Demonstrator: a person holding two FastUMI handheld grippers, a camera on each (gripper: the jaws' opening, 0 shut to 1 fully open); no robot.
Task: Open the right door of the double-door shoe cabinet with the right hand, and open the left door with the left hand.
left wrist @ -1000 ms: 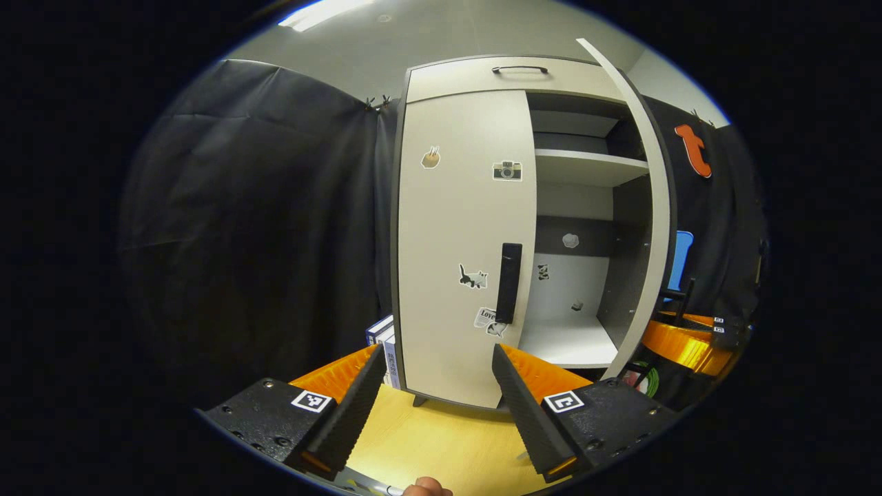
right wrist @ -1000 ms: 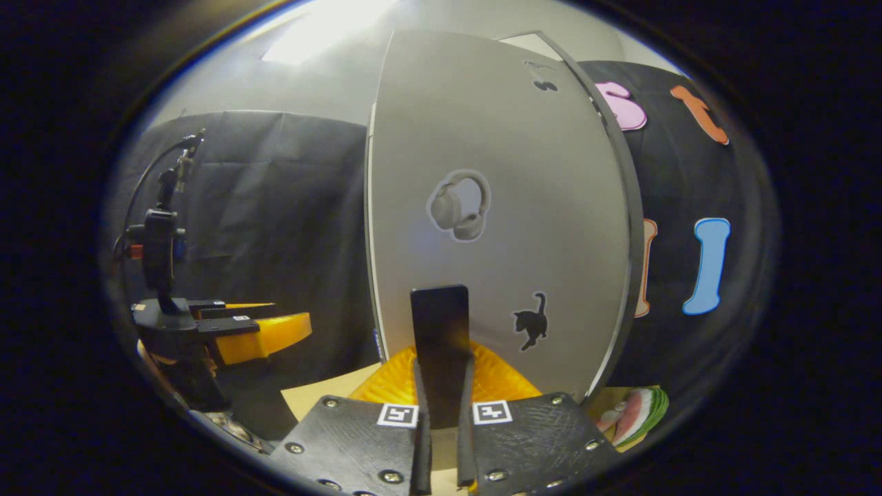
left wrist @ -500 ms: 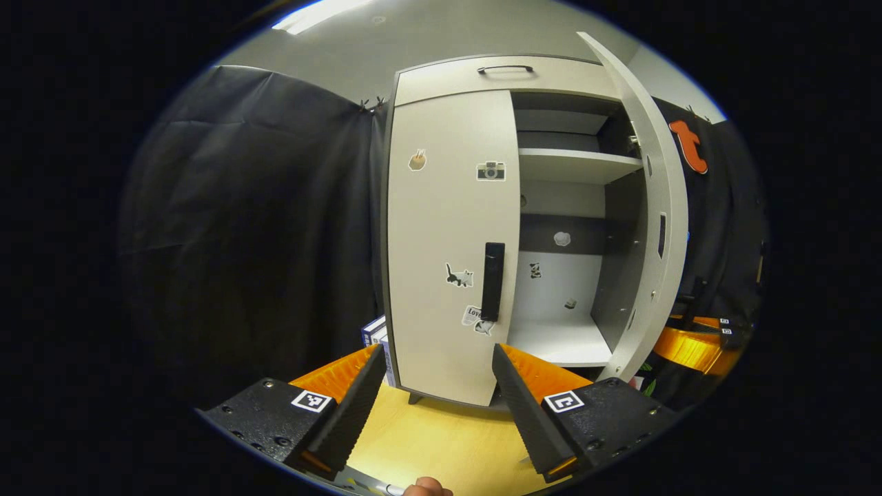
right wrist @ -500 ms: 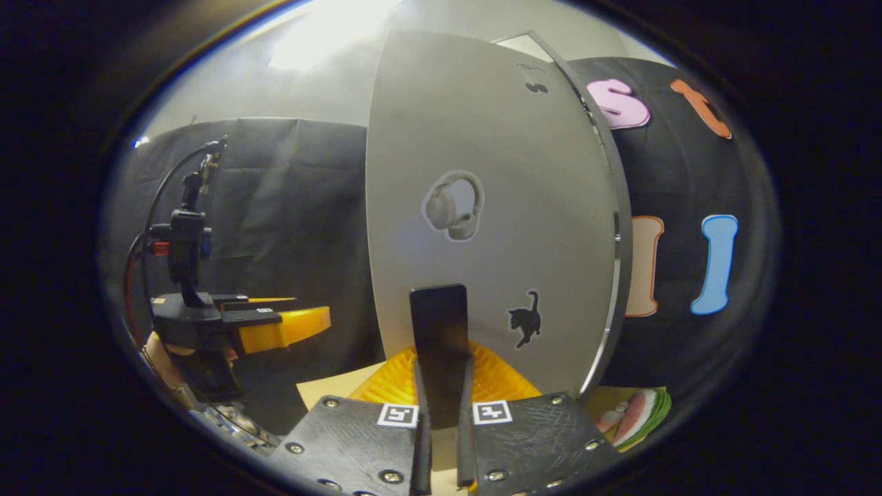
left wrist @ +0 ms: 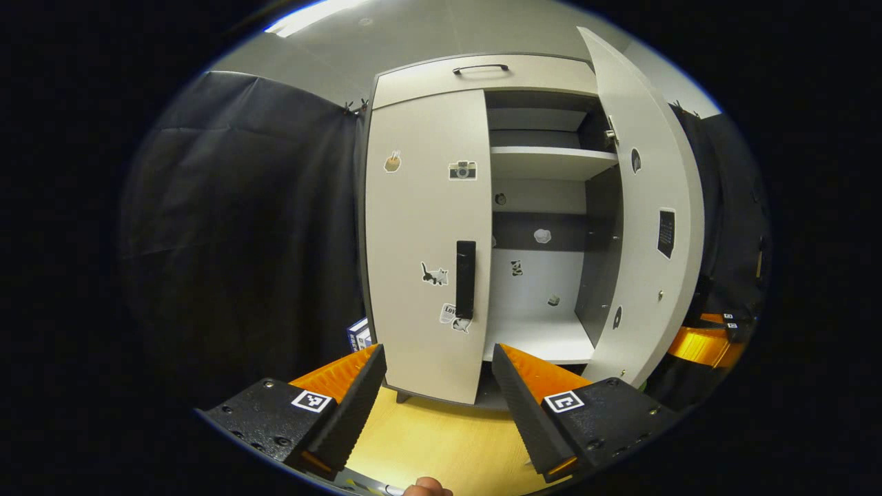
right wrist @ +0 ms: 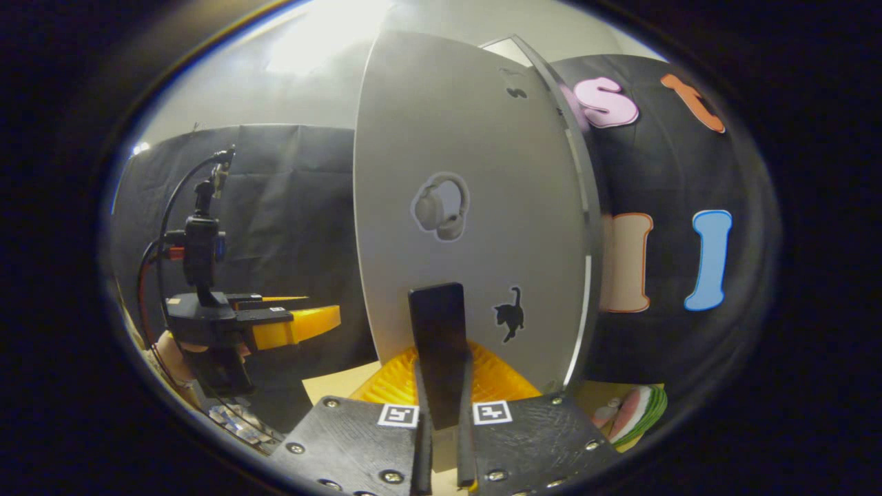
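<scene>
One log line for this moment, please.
right gripper: shut on right door handle | right door: open | left gripper: open | left door: closed

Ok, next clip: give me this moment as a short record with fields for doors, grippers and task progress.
right door: swung wide open, shelves visible inside
left door: closed
right gripper: shut on the right door's handle
left gripper: open, holding nothing, in front of the left door below its handle
cabinet: stands on a wooden surface
progress: right door opened; left door not yet touched
</scene>
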